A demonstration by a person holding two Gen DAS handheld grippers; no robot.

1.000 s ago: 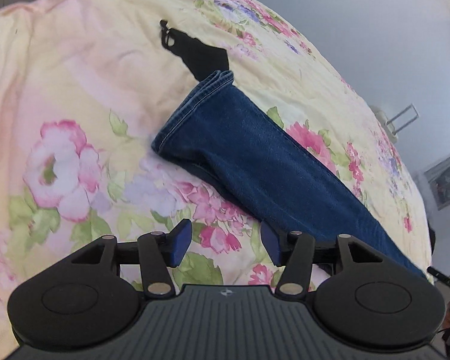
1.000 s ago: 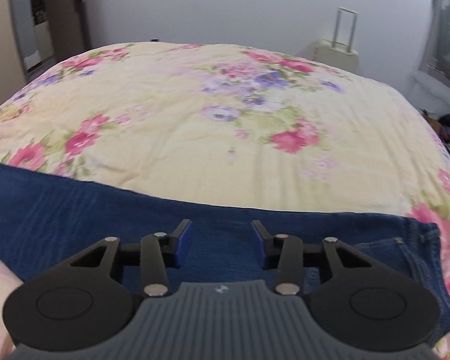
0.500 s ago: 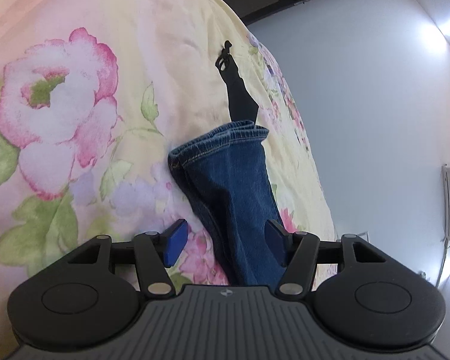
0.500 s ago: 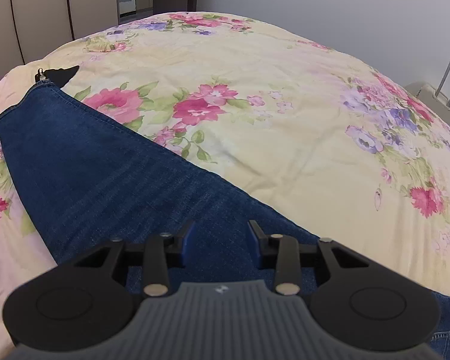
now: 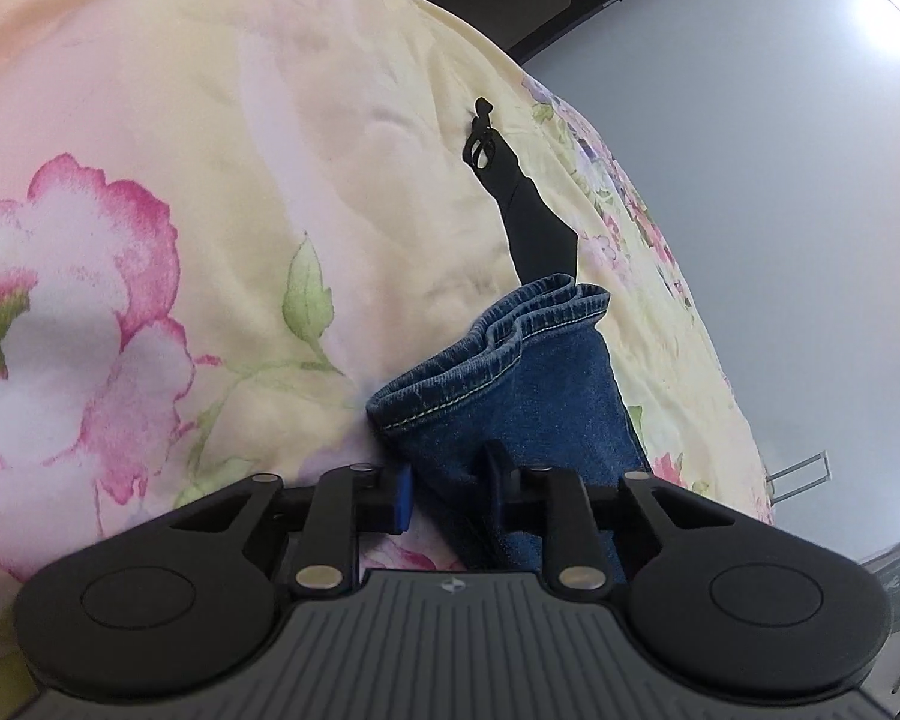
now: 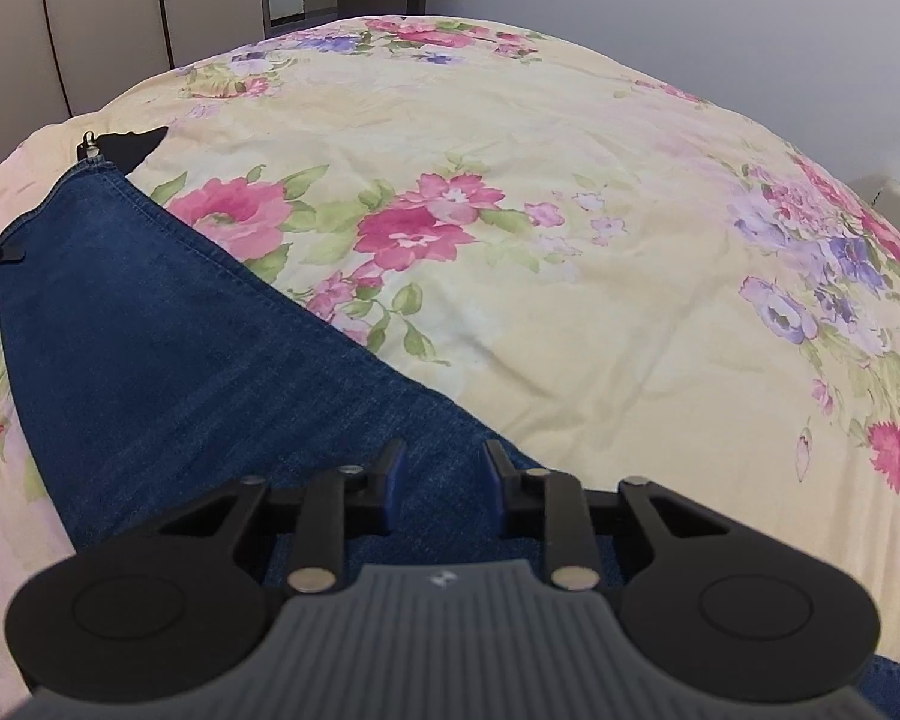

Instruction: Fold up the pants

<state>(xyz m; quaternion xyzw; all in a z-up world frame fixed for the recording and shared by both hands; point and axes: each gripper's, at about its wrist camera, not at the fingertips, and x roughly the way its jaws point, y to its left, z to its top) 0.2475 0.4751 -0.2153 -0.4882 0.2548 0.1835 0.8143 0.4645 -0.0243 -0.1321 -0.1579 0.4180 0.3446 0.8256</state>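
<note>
Blue denim pants [image 6: 168, 324] lie flat on the floral bedspread [image 6: 540, 192], folded lengthwise, the leg running from the lower middle to the far left. In the left wrist view the stacked leg hems [image 5: 510, 384] lie just ahead. My left gripper [image 5: 450, 495] has closed around the leg's side edge near the hem; the denim sits between its fingers. My right gripper [image 6: 441, 486] is open and low over the upper leg, touching or just above the denim.
A black strap with a metal clip [image 5: 513, 198] lies on the bedspread [image 5: 150, 180] just beyond the hems; it also shows in the right wrist view [image 6: 120, 144]. Wardrobe doors [image 6: 108, 18] stand behind the bed.
My left gripper moved forward onto the leg's hem end and its fingers closed in on the denim edge. My right gripper swung left along the leg and stayed open.
</note>
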